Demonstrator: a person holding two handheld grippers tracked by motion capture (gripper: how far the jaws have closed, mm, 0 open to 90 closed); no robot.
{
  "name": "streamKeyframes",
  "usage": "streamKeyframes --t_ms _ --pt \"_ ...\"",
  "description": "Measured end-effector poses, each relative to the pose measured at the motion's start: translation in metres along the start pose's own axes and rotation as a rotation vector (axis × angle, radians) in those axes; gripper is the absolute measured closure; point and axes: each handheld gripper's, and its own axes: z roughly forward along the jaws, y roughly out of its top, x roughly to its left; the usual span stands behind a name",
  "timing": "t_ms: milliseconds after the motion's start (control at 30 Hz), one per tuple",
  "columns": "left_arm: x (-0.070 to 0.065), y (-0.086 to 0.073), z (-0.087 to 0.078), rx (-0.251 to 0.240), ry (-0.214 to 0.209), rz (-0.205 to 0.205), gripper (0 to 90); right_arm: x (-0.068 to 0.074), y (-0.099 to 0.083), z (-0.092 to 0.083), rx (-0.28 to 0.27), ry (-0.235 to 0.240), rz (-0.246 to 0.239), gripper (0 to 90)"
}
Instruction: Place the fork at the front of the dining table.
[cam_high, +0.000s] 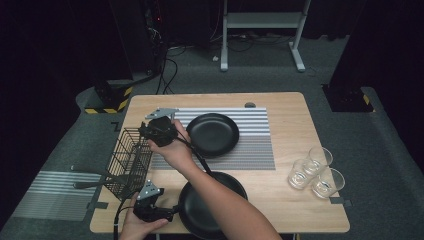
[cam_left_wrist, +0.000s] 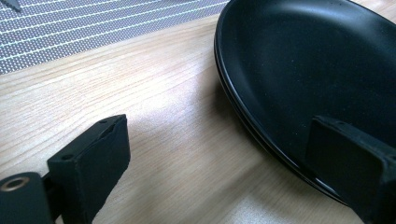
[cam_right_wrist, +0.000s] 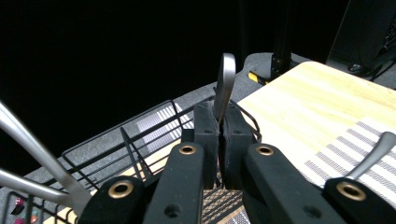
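Note:
My right gripper (cam_right_wrist: 218, 119) is shut on the flat silver handle of a utensil (cam_right_wrist: 225, 84), which stands up between its pads above the black wire basket (cam_right_wrist: 140, 140). In the high view this gripper (cam_high: 150, 132) is reached across to the basket (cam_high: 127, 160) at the table's left edge. My left gripper (cam_high: 170, 212) sits at the front edge with its jaws open. Between them lies the rim of a black plate (cam_left_wrist: 303, 70), one jaw over the plate and the other over bare wood; the pads do not press on it. That plate (cam_high: 200, 210) is partly hidden under the right forearm.
A second black plate (cam_high: 212, 134) rests on the striped placemat (cam_high: 255, 145). Three glasses (cam_high: 315, 172) stand at the right edge. More silver handles (cam_high: 92, 172) stick out of the basket to the left. Another silver handle (cam_right_wrist: 378, 149) shows at the right.

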Motion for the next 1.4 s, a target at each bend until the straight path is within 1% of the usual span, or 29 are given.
streamKeyframes --t_ms 33,200,233,300,367,533,567,600,767,933,1033,1067,1100,1167,1200,1267,1300,1333,1367,1400 --pt "0.000 0.000 0.000 -0.001 -0.001 -0.005 7.1 0.000 0.001 -0.004 -0.004 0.002 -0.002 87.3" --pt "0.000 0.000 0.000 -0.002 0.002 -0.005 7.3 0.001 0.007 -0.018 -0.025 0.012 -0.005 87.3" --pt "-0.001 0.000 0.000 -0.003 -0.002 -0.012 7.4 0.002 0.009 -0.021 -0.029 0.014 -0.004 87.3" --pt "-0.001 0.000 0.000 -0.006 -0.001 -0.009 7.4 0.003 0.012 -0.028 -0.039 0.014 -0.004 87.3" --pt "-0.001 0.000 0.000 -0.003 -0.002 -0.011 7.4 0.003 0.014 -0.032 -0.047 0.013 -0.012 87.3" --pt "0.000 0.001 0.000 -0.009 0.000 -0.013 7.5 0.002 0.018 -0.044 -0.064 0.011 -0.004 87.3" --pt "0.000 0.001 0.000 -0.009 0.000 -0.013 7.6 0.002 0.018 -0.044 -0.064 0.011 -0.004 87.3" --pt "0.000 0.001 0.000 -0.009 0.001 -0.014 7.7 0.000 0.019 -0.049 -0.074 0.010 0.003 87.3" --pt "-0.001 0.001 0.000 -0.005 0.002 -0.006 7.7 -0.004 0.018 -0.060 -0.084 0.001 0.007 87.3" --pt "-0.001 0.001 0.001 -0.002 0.006 -0.007 7.9 -0.010 0.016 -0.072 -0.097 -0.009 0.023 87.4" --pt "-0.001 0.002 0.001 -0.003 0.007 -0.008 8.0 -0.014 0.015 -0.080 -0.101 -0.023 0.022 87.4" --pt "-0.001 0.002 0.001 -0.003 0.007 -0.008 8.0 -0.014 0.015 -0.080 -0.101 -0.023 0.022 87.4" --pt "-0.001 0.002 0.002 -0.006 0.006 -0.010 8.1 -0.017 0.013 -0.085 -0.102 -0.033 0.025 87.4" --pt "0.000 0.003 0.002 -0.002 0.011 -0.002 8.3 -0.020 0.011 -0.089 -0.102 -0.041 0.028 87.4" --pt "0.000 0.003 0.002 -0.008 0.014 -0.005 8.4 -0.023 0.009 -0.092 -0.101 -0.046 0.032 87.4" --pt "0.001 0.004 0.001 -0.011 0.012 -0.008 9.9 -0.024 0.008 -0.094 -0.102 -0.048 0.036 87.4" --pt "0.002 0.004 0.001 -0.018 0.012 -0.012 10.4 -0.029 0.004 -0.100 -0.101 -0.058 0.042 87.4" --pt "0.002 0.004 0.001 -0.018 0.012 -0.012 10.4 -0.029 0.004 -0.100 -0.101 -0.058 0.042 87.4" --pt "0.002 0.005 0.002 -0.016 0.016 -0.007 10.4 -0.034 0.000 -0.105 -0.104 -0.064 0.047 87.4" --pt "0.002 0.005 0.002 -0.019 0.016 -0.010 10.4 -0.035 -0.001 -0.107 -0.102 -0.068 0.049 87.4"
